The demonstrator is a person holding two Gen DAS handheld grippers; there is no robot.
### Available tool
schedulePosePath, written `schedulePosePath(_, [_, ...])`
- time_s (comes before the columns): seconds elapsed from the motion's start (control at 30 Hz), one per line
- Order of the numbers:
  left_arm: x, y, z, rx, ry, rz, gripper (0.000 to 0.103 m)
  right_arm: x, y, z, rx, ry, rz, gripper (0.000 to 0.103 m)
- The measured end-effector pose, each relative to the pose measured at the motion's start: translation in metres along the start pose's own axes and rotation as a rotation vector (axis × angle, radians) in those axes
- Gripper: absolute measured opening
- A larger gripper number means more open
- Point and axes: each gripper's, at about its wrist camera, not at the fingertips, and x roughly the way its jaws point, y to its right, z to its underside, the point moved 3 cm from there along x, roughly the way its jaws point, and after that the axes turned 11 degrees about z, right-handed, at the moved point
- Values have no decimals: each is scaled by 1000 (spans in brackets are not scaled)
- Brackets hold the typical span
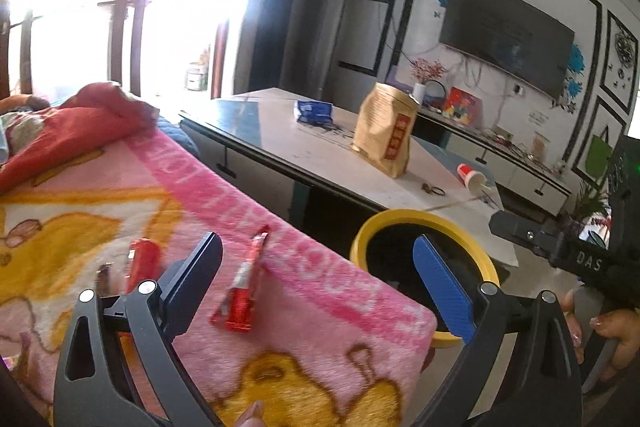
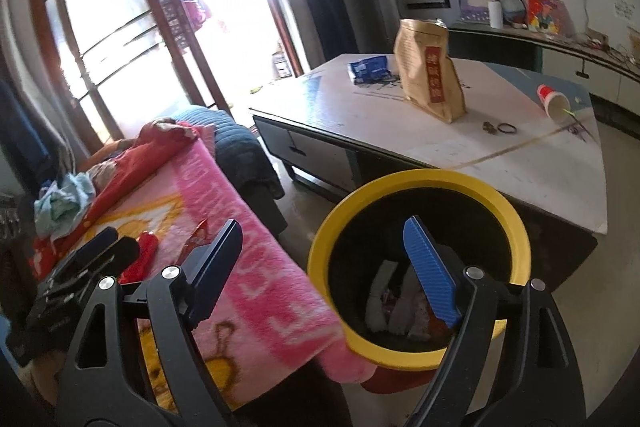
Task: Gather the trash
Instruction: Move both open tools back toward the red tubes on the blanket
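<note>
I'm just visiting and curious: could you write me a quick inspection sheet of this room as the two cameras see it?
Surface: pink blanket over a couch; white coffee table beyond.
Job's things: two red wrappers lying on the blanket; yellow-rimmed bin beside it, with some trash inside.
Clutter: brown paper bag, blue packet, tipped paper cup on the table; crumpled clothes on the couch.
Grippers: left gripper open over the blanket, empty; right gripper open near the bin, empty.
Cables: loose wires hanging under the television.
Surroundings: bright glass doors, wall decorations.
</note>
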Motion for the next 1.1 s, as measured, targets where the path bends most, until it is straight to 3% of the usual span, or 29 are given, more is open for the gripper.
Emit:
schedulePosePath(0.6, [-43,-50,1,-86,57,-113,93,-3,-61,8,-125,-19,-86,75])
schedulePosePath(1.1, [-85,-101,7,-129,96,-247,93,2,-136,20,-244,-54,-195,75])
